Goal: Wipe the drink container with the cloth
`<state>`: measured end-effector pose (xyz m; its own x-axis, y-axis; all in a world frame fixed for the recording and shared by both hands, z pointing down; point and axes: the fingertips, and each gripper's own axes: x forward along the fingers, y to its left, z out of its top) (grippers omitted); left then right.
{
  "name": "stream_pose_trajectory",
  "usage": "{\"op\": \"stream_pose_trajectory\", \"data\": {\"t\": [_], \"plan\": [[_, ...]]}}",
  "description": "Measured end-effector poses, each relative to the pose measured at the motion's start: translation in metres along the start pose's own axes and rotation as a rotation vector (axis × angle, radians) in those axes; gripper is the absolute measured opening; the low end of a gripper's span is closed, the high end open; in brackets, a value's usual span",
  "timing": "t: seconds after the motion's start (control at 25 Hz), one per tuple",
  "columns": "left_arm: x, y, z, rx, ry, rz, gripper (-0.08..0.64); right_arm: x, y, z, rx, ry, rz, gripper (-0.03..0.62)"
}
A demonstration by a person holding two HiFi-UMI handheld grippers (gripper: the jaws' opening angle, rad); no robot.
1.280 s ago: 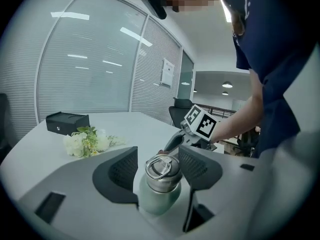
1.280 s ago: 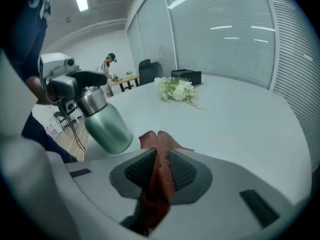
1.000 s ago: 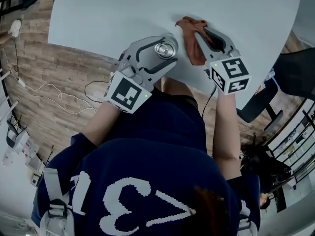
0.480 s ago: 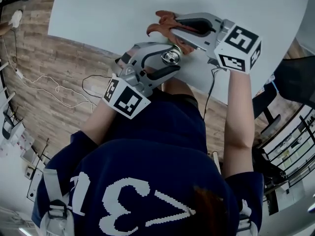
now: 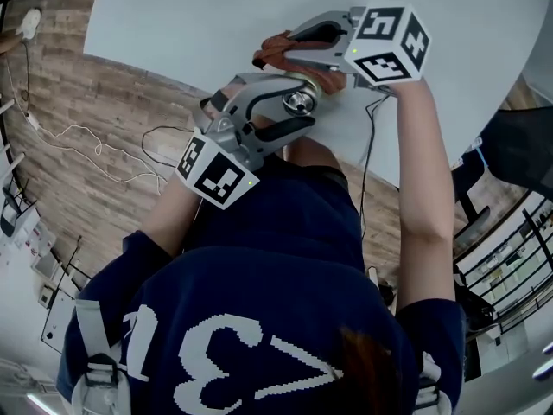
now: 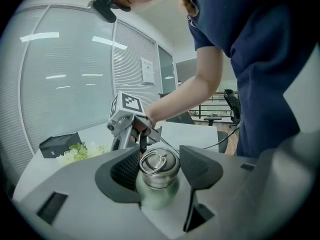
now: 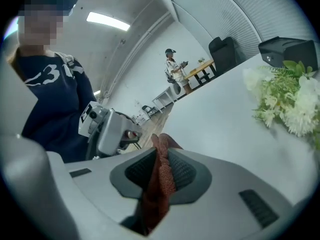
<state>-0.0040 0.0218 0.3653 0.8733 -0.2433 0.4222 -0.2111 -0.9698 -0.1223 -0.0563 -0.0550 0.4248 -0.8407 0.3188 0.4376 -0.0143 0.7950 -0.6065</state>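
The left hand-held gripper (image 5: 302, 102) clamps the pale-green metal drink bottle (image 6: 158, 174) with its steel ring cap, at the white bench's (image 5: 190, 15) near edge. The right hand-held gripper (image 5: 289, 52) pinches the rust-red cloth (image 7: 159, 194) just beside it.

A pale grey table (image 5: 199, 24) with a curved near edge fills the head view from ten to two o'clock. In the right gripper view, white flowers (image 7: 290, 101) with green leaves lie on it at three o'clock. A black box (image 7: 287, 51) sits just behind them at two.
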Motion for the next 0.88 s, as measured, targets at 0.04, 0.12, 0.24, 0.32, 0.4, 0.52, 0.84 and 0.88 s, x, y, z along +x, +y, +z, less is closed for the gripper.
{"op": "stream_pose_trajectory", "data": {"t": [0.04,0.12,0.24,0.32,0.4,0.52,0.84,0.88], "plan": [[0.0,0.0,0.0,0.001,-0.001,0.003,0.256,0.002,-0.007,-0.004,0.001,0.01,-0.021,0.083],[-0.001,0.0,-0.001,-0.001,-0.004,0.01,0.256,0.006,-0.02,-0.014,-0.016,0.032,-0.069,0.081],[-0.003,0.002,-0.002,-0.018,-0.009,0.021,0.256,0.007,-0.037,-0.029,-0.08,0.061,-0.161,0.081],[-0.003,0.002,-0.002,-0.027,-0.011,0.024,0.258,0.003,-0.037,-0.032,-0.098,0.028,-0.185,0.081],[-0.003,0.004,-0.002,-0.034,-0.015,0.029,0.258,-0.004,-0.024,-0.025,-0.088,-0.053,-0.164,0.081],[-0.006,0.008,-0.003,-0.054,-0.025,0.048,0.258,-0.011,0.007,-0.003,-0.068,-0.186,-0.1,0.081],[-0.008,0.008,-0.003,-0.065,-0.034,0.058,0.258,-0.023,0.029,0.01,-0.007,-0.294,-0.085,0.077],[-0.008,0.009,-0.003,-0.067,-0.036,0.061,0.258,-0.022,0.02,0.004,0.015,-0.277,-0.12,0.077]]}}
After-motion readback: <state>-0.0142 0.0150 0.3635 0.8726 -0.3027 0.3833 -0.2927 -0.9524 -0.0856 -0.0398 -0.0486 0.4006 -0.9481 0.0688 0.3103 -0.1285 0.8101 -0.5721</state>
